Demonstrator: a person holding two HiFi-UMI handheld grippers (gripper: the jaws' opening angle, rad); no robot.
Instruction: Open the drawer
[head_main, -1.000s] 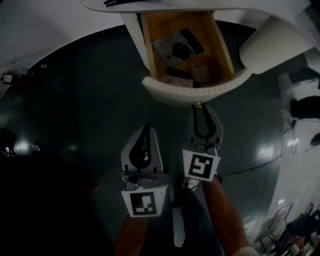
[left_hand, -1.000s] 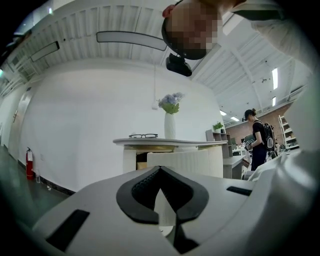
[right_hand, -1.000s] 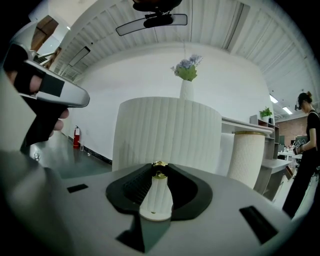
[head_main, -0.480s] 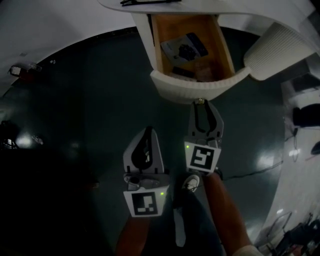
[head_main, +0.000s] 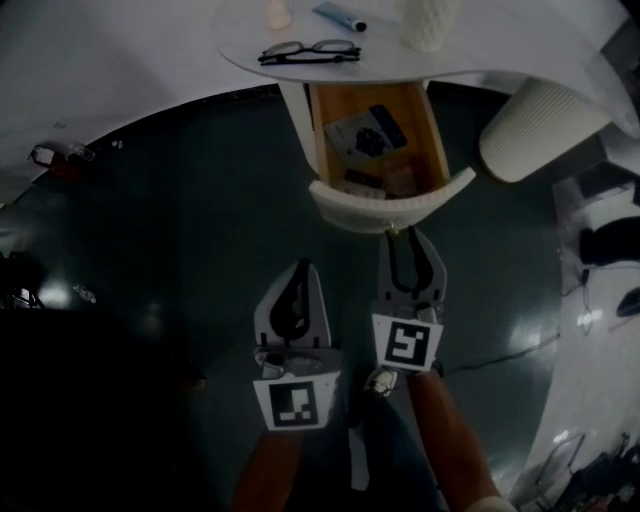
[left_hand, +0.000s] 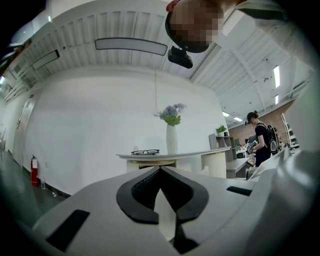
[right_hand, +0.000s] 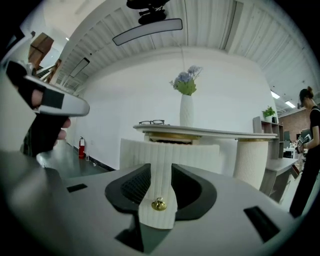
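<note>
The white ribbed drawer (head_main: 390, 205) stands pulled out from under the round white table (head_main: 480, 50), and its wooden inside holds a dark packet (head_main: 367, 130) and small items. My right gripper (head_main: 407, 236) is just in front of the drawer front (right_hand: 170, 150). Its jaws are opening, and the small gold knob (right_hand: 159, 203) sits in the gap between them without either pad pressing on it. My left gripper (head_main: 301, 268) hangs to the left, short of the drawer, its tips together on nothing (left_hand: 160, 169).
On the tabletop lie glasses (head_main: 308, 50), a tube, and a white vase (right_hand: 186, 110) with flowers. A ribbed white cylinder (head_main: 540, 125) stands to the right of the drawer. A person (right_hand: 310, 145) stands at the far right. A fire extinguisher (right_hand: 81, 148) stands by the wall.
Both grippers have risen and the head view has tilted up, so the tabletop with the glasses now shows. The drawer stays open. The right jaws stand a little wider.
</note>
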